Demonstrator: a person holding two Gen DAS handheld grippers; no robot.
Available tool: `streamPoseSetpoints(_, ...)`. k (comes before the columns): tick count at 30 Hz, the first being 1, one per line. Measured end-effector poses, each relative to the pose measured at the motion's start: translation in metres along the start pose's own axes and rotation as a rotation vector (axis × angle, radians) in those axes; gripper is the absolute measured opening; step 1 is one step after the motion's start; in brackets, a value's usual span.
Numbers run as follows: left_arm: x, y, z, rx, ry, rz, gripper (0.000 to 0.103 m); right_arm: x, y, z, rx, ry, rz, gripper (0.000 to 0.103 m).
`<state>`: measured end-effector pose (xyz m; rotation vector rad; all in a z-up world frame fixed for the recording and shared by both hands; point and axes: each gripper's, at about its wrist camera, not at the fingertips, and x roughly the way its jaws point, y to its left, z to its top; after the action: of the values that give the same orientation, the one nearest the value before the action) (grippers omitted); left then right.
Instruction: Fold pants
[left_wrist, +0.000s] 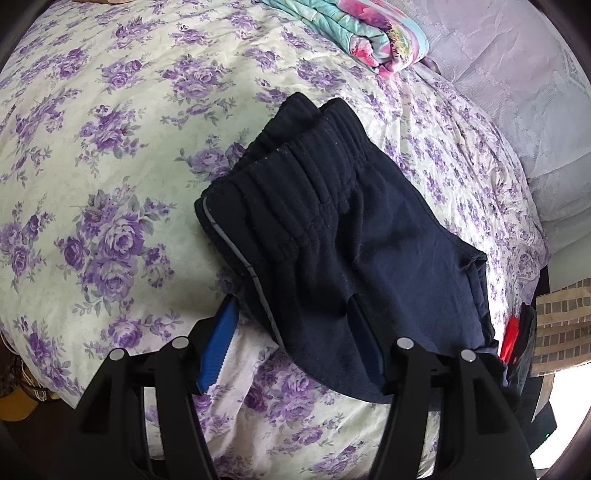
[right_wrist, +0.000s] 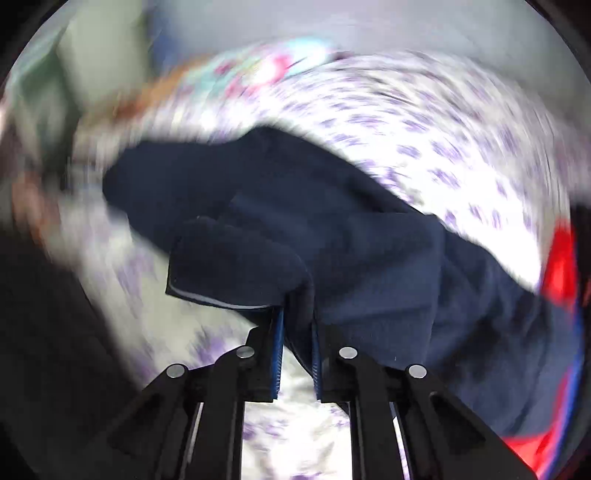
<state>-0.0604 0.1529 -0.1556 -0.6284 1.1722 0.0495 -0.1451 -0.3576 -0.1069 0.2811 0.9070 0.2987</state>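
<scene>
Purple-flowered bedding (left_wrist: 110, 155) fills your left wrist view, with a bright folded quilt (left_wrist: 354, 33) at the top of the frame and a pale pillow (left_wrist: 524, 92) at the upper right. Your pants (left_wrist: 332, 221) lie on this cover as a dark navy bundle in the centre, the gathered waistband running from centre-left up toward top centre and the cloth spilling down toward the lower right.

Your left gripper (left_wrist: 291, 347) stands with its jaws spread wide. The lower edge of the pants drapes across the gap: one blue pad (left_wrist: 218, 350) sits bare, just left of the grey-piped edge, while the other is partly under the cloth at lower centre. So the fabric lies straight ahead of these jaws and already between them, but nothing is pinched.

Your right gripper (right_wrist: 297, 350) is the one holding. In its blurred view the jaws are nearly pressed together on a fold of the pants (right_wrist: 332, 221), and a piped corner flops over to the left, just above the fingertips. The rest of the garment stretches toward the right of that frame. A red object (right_wrist: 557, 266) shows at the right edge; I cannot tell what it is.

I judge the next move turns on that draped edge: your left jaws need only close where they are.
</scene>
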Motion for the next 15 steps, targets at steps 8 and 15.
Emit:
streamPoseSetpoints(8,-0.006,0.015,0.000,-0.036,-0.019,-0.014,0.061,-0.080,-0.148,-0.058,0.693,-0.147,-0.294,0.045)
streamPoseSetpoints(15,-0.004,0.015,0.004,-0.037,-0.025,-0.082,0.054,-0.066,-0.128,-0.054,0.675,-0.165,-0.195,0.060)
